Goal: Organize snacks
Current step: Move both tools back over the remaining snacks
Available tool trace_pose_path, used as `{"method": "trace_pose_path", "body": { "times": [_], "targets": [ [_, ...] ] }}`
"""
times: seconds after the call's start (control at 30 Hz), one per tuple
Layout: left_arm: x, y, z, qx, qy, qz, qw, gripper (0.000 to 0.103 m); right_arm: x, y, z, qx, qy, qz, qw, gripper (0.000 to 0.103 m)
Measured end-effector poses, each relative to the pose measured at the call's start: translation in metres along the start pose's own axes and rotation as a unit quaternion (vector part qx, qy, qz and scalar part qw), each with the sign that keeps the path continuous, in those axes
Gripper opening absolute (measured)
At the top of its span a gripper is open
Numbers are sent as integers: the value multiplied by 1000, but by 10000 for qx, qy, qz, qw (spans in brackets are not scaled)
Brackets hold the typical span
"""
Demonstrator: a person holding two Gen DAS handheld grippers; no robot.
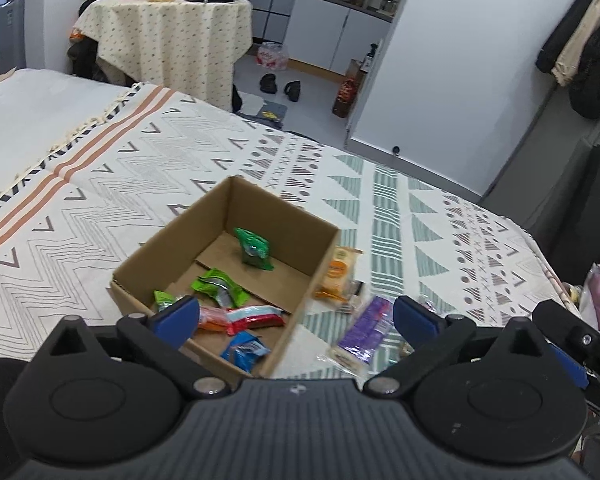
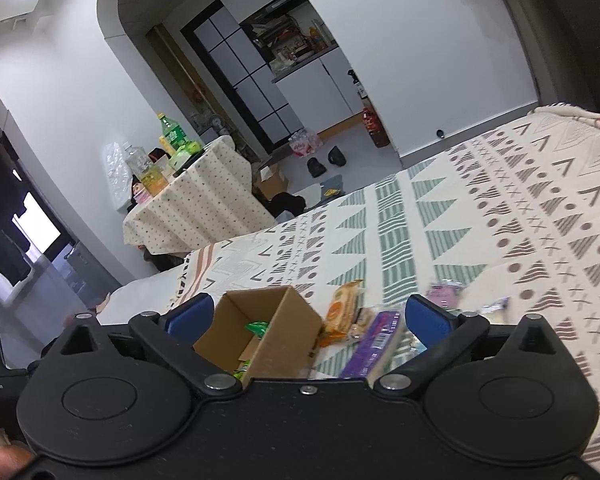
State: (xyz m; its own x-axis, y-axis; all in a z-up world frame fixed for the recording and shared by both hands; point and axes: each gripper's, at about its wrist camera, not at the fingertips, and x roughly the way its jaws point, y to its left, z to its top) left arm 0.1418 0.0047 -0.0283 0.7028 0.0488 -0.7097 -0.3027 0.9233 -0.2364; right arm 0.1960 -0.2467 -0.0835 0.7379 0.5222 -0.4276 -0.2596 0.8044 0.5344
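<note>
Cardboard box [image 1: 236,256] sits open on the patterned bedspread [image 1: 100,184]. Already inside: two green packets at mid and back of the floor [image 1: 254,249], a third green one near the front wall, a red-and-white packet [image 1: 254,317] and a blue packet [image 1: 244,350] at the near end.

Left gripper [image 1: 296,316]: fingers spread wide, nothing between them; it hovers above the box's near right corner. Right gripper [image 2: 306,316]: likewise spread and empty, held over the same corner from the other side (its view is tilted and motion-blurred at the right).

Still outside, on the bedspread just beside the box's right wall: an orange wrapped snack [image 1: 337,272] leaning at the wall, a purple packet [image 1: 366,328] nearer the camera, and a few small clear-wrapped items around them, too blurred to identify. A pale pinkish wrapper [image 2: 444,292] lies a little farther out in the right wrist view.

Judgement: roughly half the visible snacks are boxed; the cluster at the right remains. The purple packet looks the nearest candidate for either gripper.
</note>
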Motion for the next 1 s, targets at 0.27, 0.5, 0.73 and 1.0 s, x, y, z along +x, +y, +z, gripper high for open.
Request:
{"method": "trace_pose_path", "body": {
  "times": [0.27,0.5,0.73,1.0],
  "targets": [
    [-8,-20,-15,82,59,-202,9997,103,-28,-25,-8,83,-83,-329,9994,103],
    [-11,-36,-25,215,95,-383,9990,103,-49,-50,-11,255,-228,-563,9978,103],
    [-7,-50,-35,289,182,-479,9983,103,-60,-69,-15,383,-257,-724,9963,103],
    [4,-67,-46,430,388,-485,9971,103,-64,-87,-22,580,-165,-857,9945,103]
  ]
}}
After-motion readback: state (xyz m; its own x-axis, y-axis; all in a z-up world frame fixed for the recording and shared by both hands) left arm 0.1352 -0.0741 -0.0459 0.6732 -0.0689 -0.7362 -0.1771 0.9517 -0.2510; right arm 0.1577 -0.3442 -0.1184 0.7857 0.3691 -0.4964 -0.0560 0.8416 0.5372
